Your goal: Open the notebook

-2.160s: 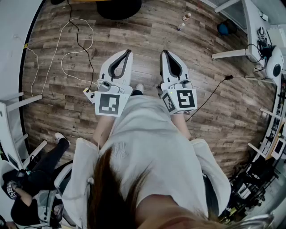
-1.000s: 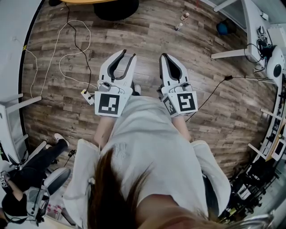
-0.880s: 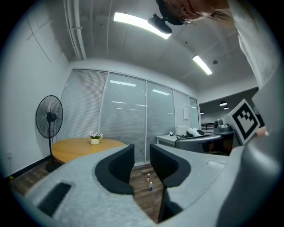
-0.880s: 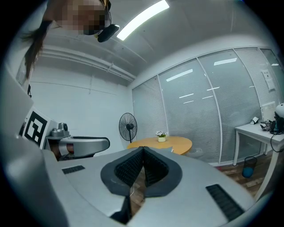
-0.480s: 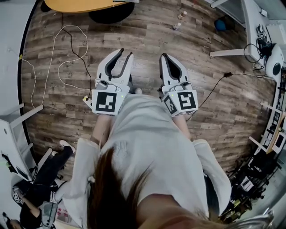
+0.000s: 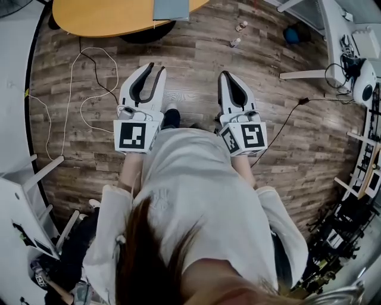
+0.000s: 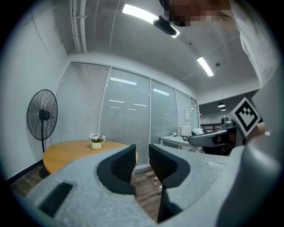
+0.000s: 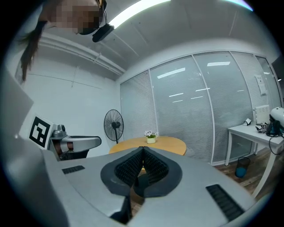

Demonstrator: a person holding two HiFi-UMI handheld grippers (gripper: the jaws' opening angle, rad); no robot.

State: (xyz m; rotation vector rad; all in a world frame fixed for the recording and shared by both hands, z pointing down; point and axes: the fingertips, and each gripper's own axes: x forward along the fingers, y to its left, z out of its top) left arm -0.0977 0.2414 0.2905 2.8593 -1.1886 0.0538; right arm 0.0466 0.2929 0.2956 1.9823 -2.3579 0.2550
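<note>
Left gripper [image 6: 155, 69], level over the wooden floor [image 6: 196, 47], has its jaws slightly apart and just closing on nothing. Right gripper [image 6: 226, 75] beside it is closed, empty. Farther ahead, the notebook [image 6: 171, 8] lies on the round table [image 6: 101, 18].

Steep look down over a white shirt [image 6: 202, 196] and dark hair [image 6: 143, 256] onto a wood-plank floor [image 6: 196, 44].

Centre left: left gripper [image 6: 155, 67], jaws parted and just been closing, only floor between them.

Centre right: right gripper [image 6: 225, 74], jaws meeting at the tips, nothing in them. Square-marker cube at the rear of each.

Top edge, left of centre: rim of a round wooden table [image 6: 101, 21] bearing a flat grey-blue thing [image 6: 171, 8], cut off by the frame.

Upper left: loose cables [image 6: 101, 49] looping over the planks.

Upper right: two small bottles [image 6: 241, 26] standing on the floor, a blue ball [image 6: 292, 36] further right, near white desk legs [image 6: 300, 74].
</note>
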